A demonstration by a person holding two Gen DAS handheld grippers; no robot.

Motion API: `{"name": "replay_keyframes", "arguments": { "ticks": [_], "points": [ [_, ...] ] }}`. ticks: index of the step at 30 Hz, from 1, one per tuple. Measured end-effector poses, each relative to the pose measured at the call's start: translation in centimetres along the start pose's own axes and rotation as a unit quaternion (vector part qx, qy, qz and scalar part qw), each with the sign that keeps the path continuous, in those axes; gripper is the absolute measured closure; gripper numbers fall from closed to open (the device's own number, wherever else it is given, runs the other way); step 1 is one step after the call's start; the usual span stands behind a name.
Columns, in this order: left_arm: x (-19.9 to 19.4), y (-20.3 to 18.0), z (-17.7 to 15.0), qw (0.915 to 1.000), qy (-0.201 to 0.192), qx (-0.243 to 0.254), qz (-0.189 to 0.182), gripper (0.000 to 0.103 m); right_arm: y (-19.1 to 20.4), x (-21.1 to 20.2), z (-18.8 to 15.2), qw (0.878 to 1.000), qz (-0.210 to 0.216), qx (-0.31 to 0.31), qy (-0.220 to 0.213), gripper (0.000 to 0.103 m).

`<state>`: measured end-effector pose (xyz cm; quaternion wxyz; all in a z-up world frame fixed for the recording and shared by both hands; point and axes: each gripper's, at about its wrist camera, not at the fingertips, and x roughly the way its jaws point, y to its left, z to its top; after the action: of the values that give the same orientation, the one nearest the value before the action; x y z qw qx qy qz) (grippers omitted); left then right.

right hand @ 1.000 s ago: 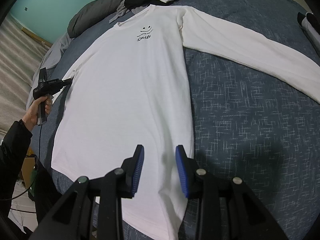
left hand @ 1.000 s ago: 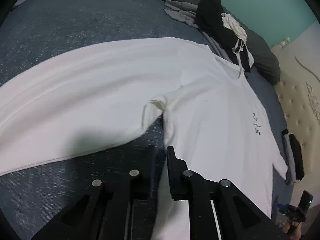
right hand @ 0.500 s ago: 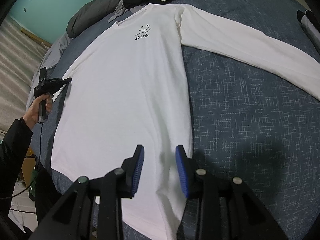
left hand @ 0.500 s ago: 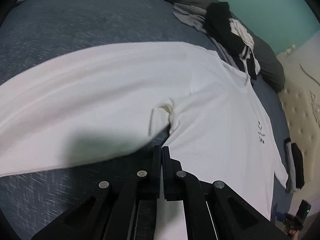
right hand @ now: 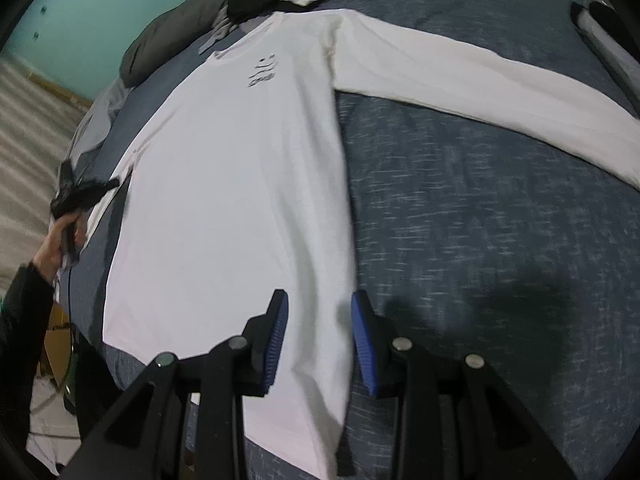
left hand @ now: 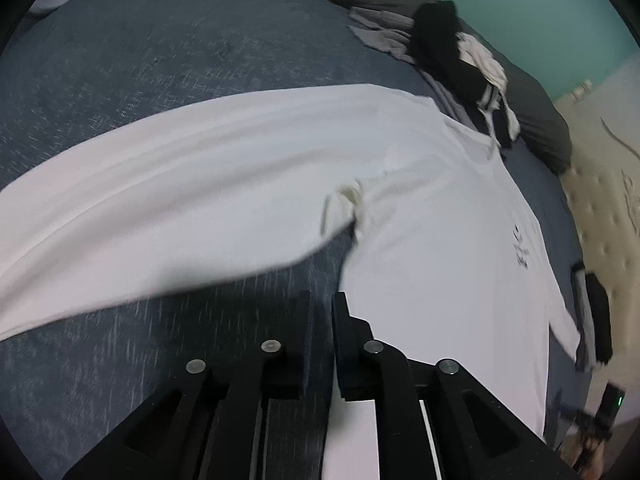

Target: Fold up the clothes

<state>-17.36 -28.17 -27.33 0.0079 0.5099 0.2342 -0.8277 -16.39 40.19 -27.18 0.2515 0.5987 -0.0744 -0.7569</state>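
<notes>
A white long-sleeved shirt [right hand: 232, 184] with a small black chest print lies flat, front up, on the blue bedspread [right hand: 480, 240]; it also shows in the left wrist view [left hand: 440, 248]. One sleeve [left hand: 160, 200] stretches out to the left there. My left gripper [left hand: 321, 304] hovers at the shirt's side edge below the armpit, its jaws a narrow gap apart and nothing between them. My right gripper [right hand: 318, 312] is open over the shirt's other side edge near the hem, empty.
A pile of black, white and grey clothes [left hand: 460, 52] lies at the head of the bed beside a dark grey pillow [left hand: 540, 128]. Folded dark items [left hand: 596, 320] lie past the far sleeve. The padded beige headboard [left hand: 608, 184] stands beyond.
My left gripper closed half a second ago and has now parted slightly, drawing back from the armpit. The right gripper has moved a little forward along the side edge, still open.
</notes>
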Motion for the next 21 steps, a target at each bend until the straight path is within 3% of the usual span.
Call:
{"name": "replay_keyframes", "arguments": {
  "ticks": [3,11,18,19,21],
  "points": [
    [-1.9,-0.7,-1.8,0.9998,-0.005,0.017,-0.004,0.081,-0.8,-0.1,-0.3,1.0,-0.001,0.016,0.007,0.066],
    [-2.5,-3.8,-5.8,0.9989,0.003,0.035,-0.032,0.08,-2.8,-0.3,-1.0,0.998,-0.004,0.058,0.027,0.064],
    [-2.8,-5.5,-7.5,0.9974,0.01,0.066,-0.029,0.079,-1.1,2.4,-1.8,0.997,-0.024,0.019,0.064,0.064],
    [-2.7,-5.7,-7.5,0.9972,0.012,0.068,-0.028,0.078,-0.9,2.7,-1.8,0.997,-0.028,0.013,0.069,0.068],
    [-2.7,-5.8,-7.6,0.9969,0.014,0.072,-0.028,0.078,-0.8,3.3,-1.8,0.996,-0.044,0.007,0.074,0.086]
  ]
}}
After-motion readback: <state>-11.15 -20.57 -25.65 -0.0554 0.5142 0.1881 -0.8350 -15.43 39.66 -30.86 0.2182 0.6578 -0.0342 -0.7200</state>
